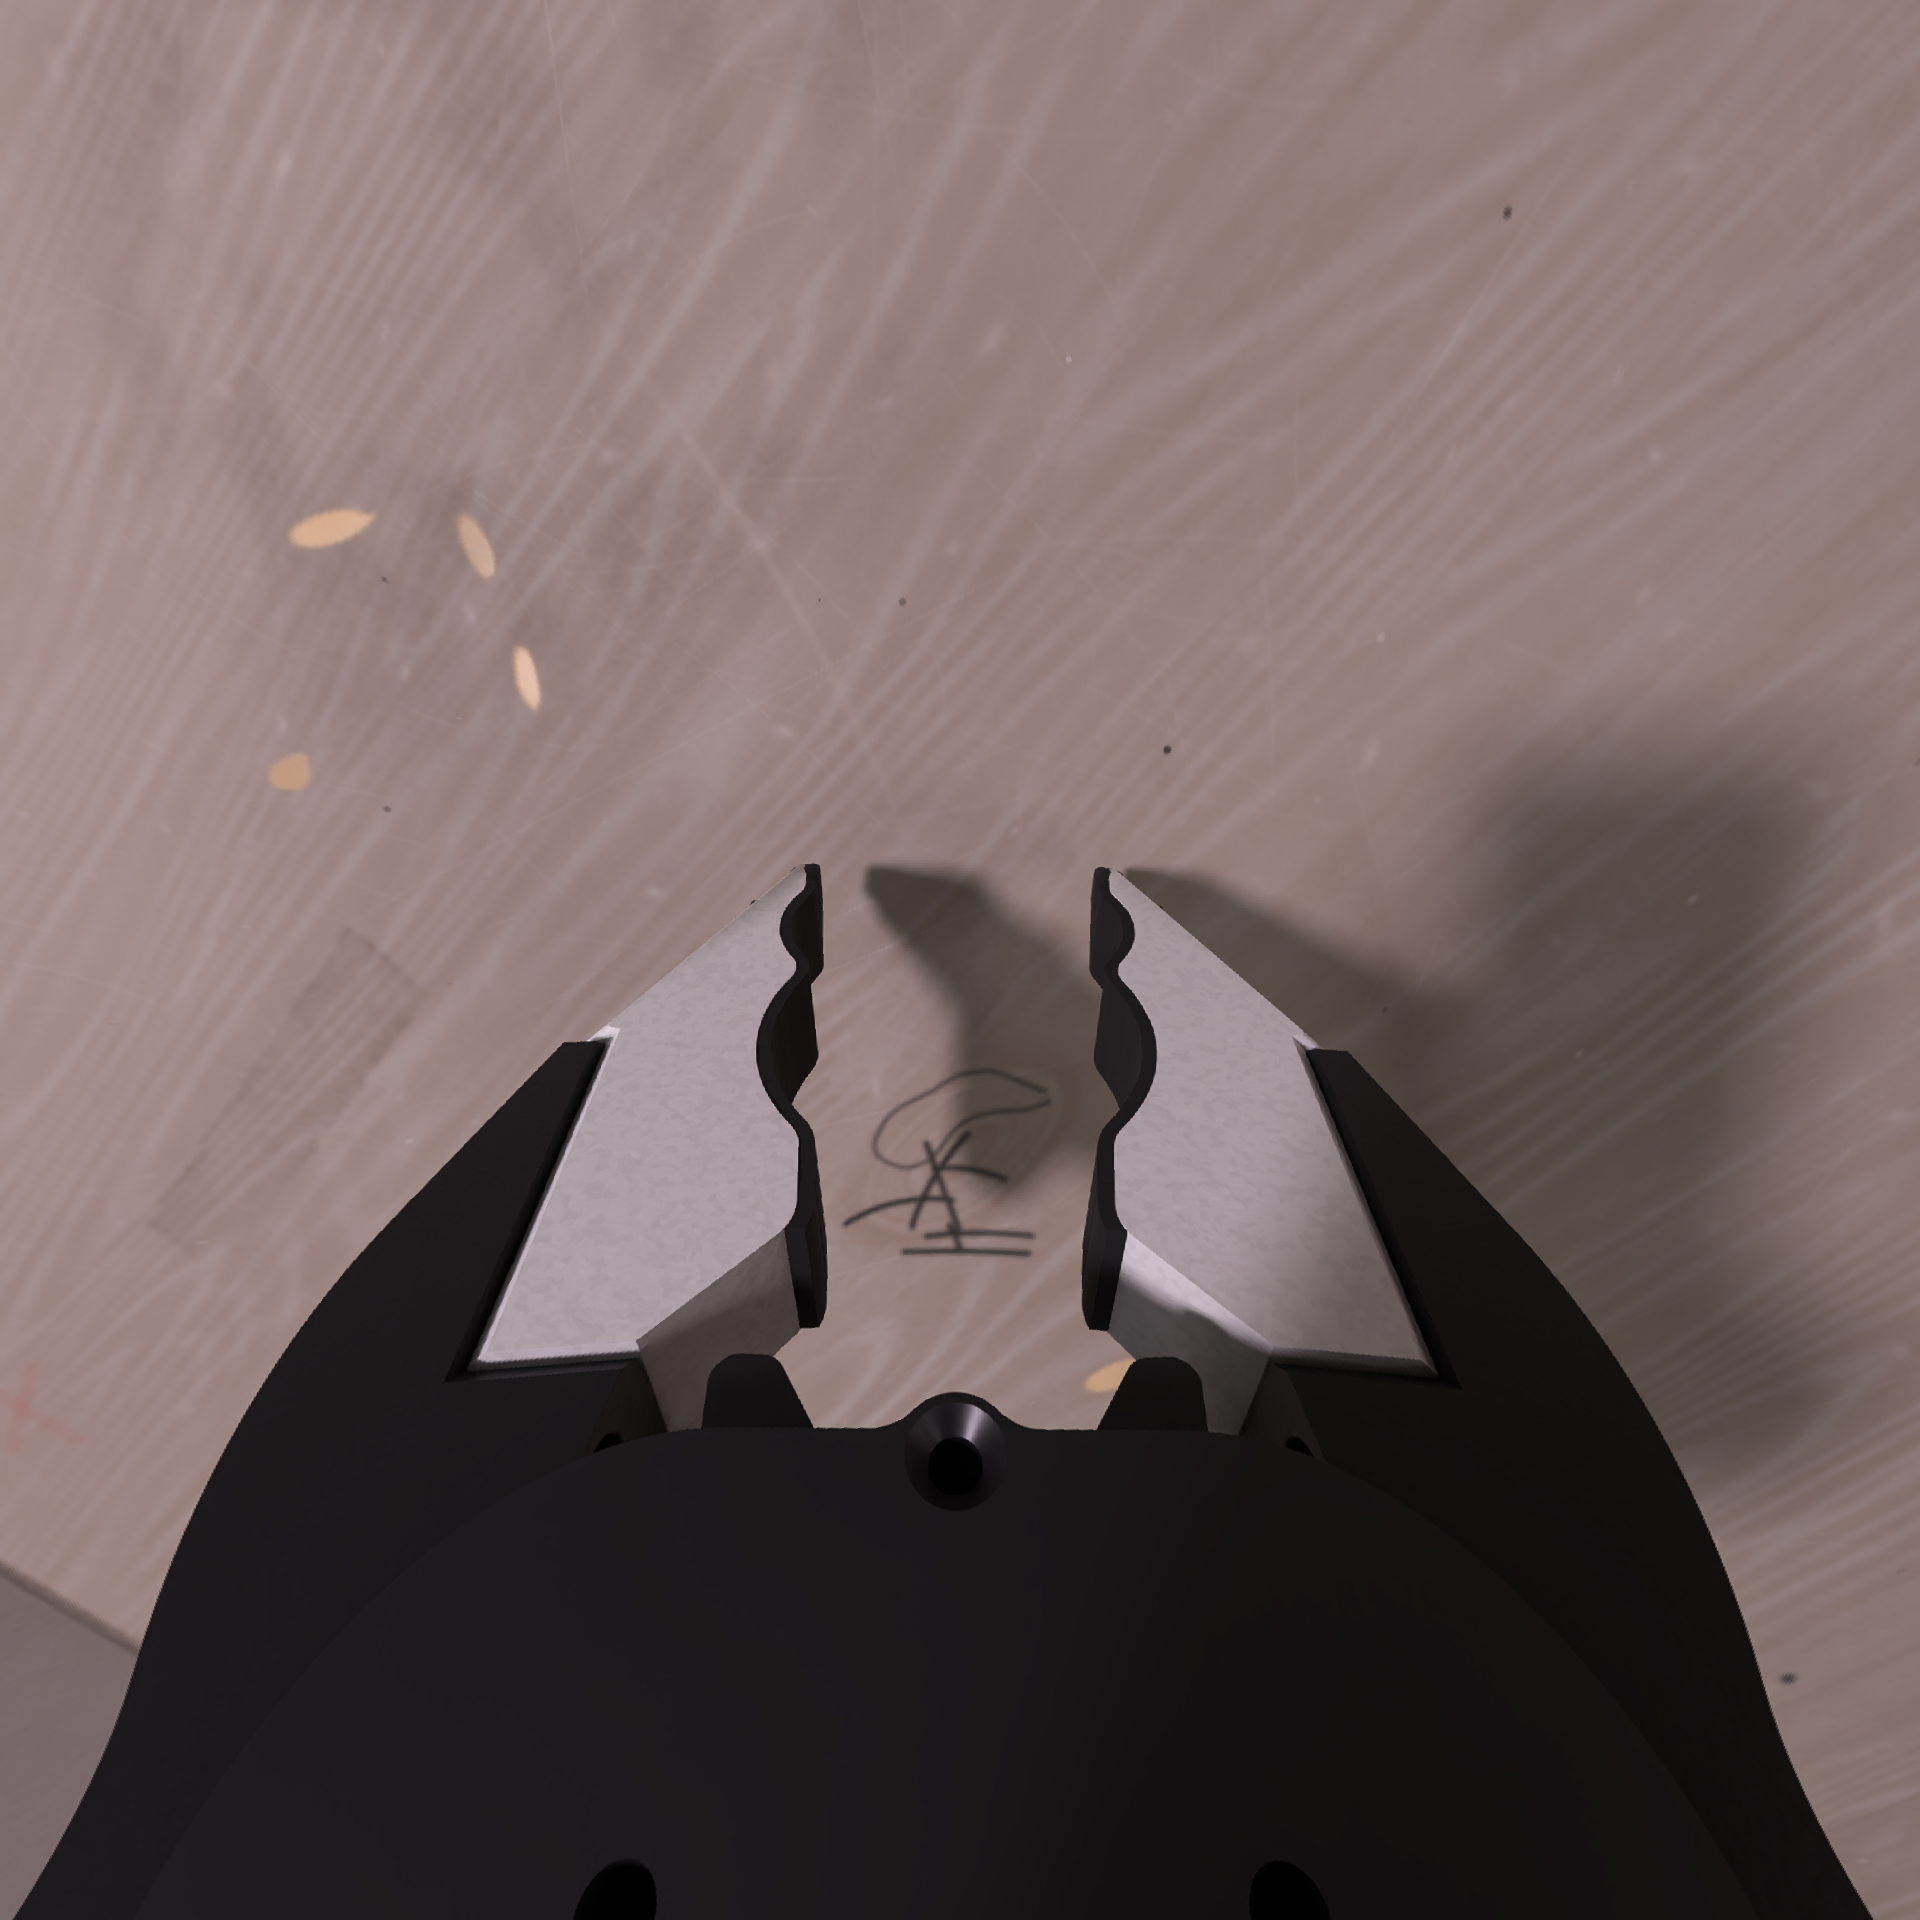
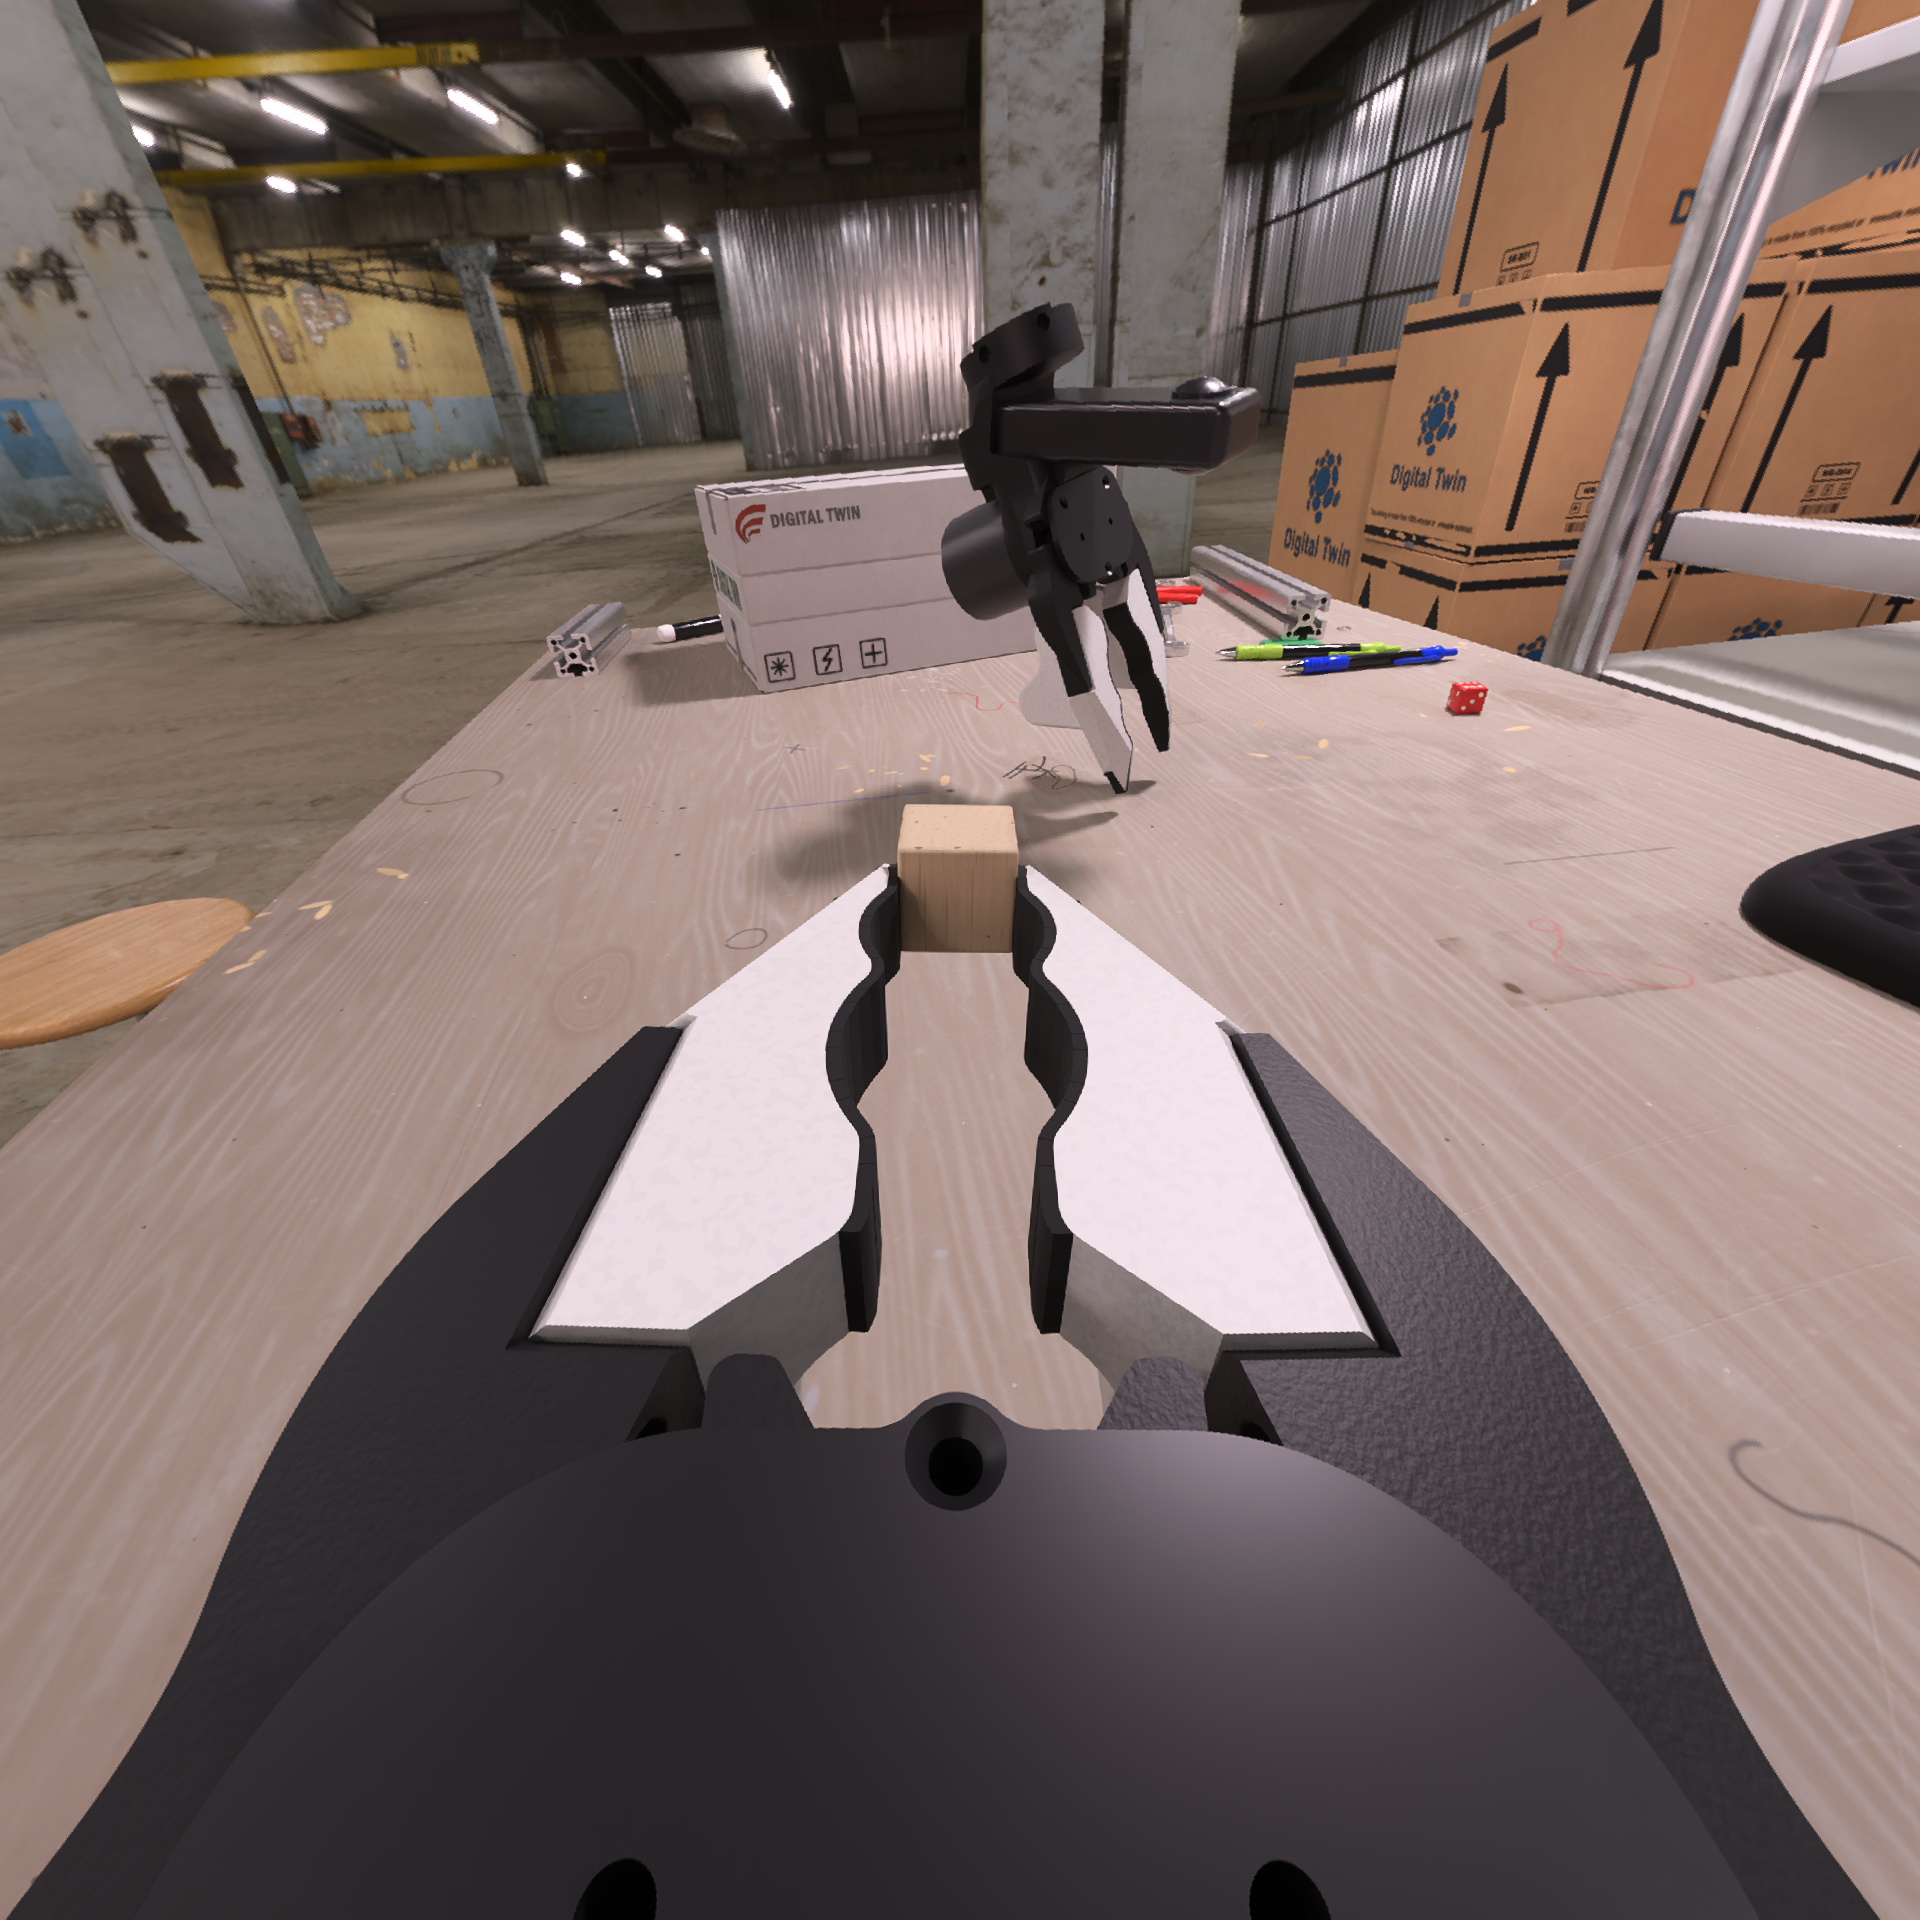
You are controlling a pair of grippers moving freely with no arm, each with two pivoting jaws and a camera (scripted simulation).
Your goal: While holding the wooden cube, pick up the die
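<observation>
My right gripper (image 2: 957, 883) is shut on a light wooden cube (image 2: 956, 878), held between its fingertips just above the table (image 2: 1351, 1091). A small red die (image 2: 1466, 697) lies on the table far to the right, near the pens. My left gripper (image 1: 957, 883) is open and empty, pointing down at bare tabletop (image 1: 1039, 416) with a black scribble between its fingers. It also shows in the right wrist view (image 2: 1138, 764), beyond the cube, tips close to the table and well left of the die. The left wrist view shows neither cube nor die.
A white box (image 2: 852, 577) stands at the back of the table. Green and blue pens (image 2: 1351, 655), a red item and aluminium profiles (image 2: 1257, 592) lie near it. A black pad (image 2: 1849, 914) sits at the right edge. Cardboard boxes (image 2: 1558, 416) and a shelf frame stand right; a round stool (image 2: 104, 966) left.
</observation>
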